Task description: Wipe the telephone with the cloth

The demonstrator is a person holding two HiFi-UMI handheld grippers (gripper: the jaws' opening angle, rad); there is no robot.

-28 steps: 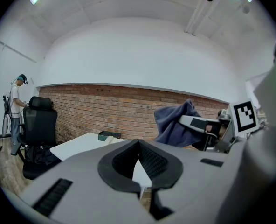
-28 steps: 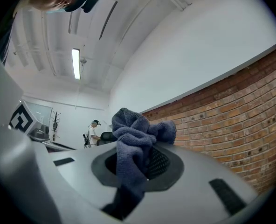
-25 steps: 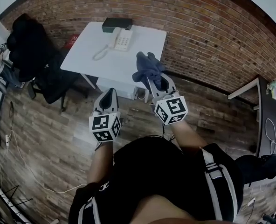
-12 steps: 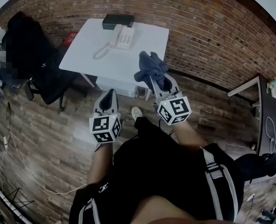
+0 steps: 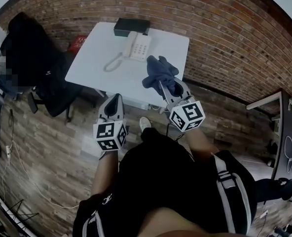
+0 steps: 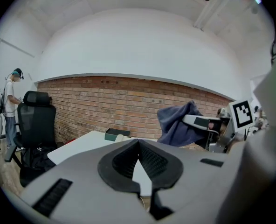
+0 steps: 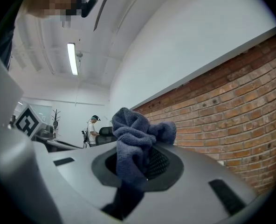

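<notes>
Head view: white table (image 5: 99,70) against a brick wall (image 5: 225,43). A dark flat box (image 5: 131,27) lies at the table's far edge; whether it is open, or what is in it, cannot be told.

The telephone (image 5: 139,47) stands just in front of the box and looks to be touching it. It is pale, with a keypad facing up and the handset along its left side. The cord (image 5: 112,63) loops out to the left over the tabletop.

The cloth (image 5: 159,73) is dark blue, nubbly and bunched into folds. It is held in the air over the table's near right part, apart from the telephone. The right gripper (image 5: 162,86) is clamped on it. In the right gripper view the cloth (image 7: 135,143) rises from between the jaws of the right gripper (image 7: 142,168) and flops over them.

The left gripper (image 5: 117,98) is short of the table's near edge, over the wood floor. In its own view the jaws of the left gripper (image 6: 138,143) meet at the tips with nothing between them. That view also shows the cloth (image 6: 177,122) at right and the box (image 6: 113,134) ahead.

A black chair (image 5: 35,58) stands left of the table.
</notes>
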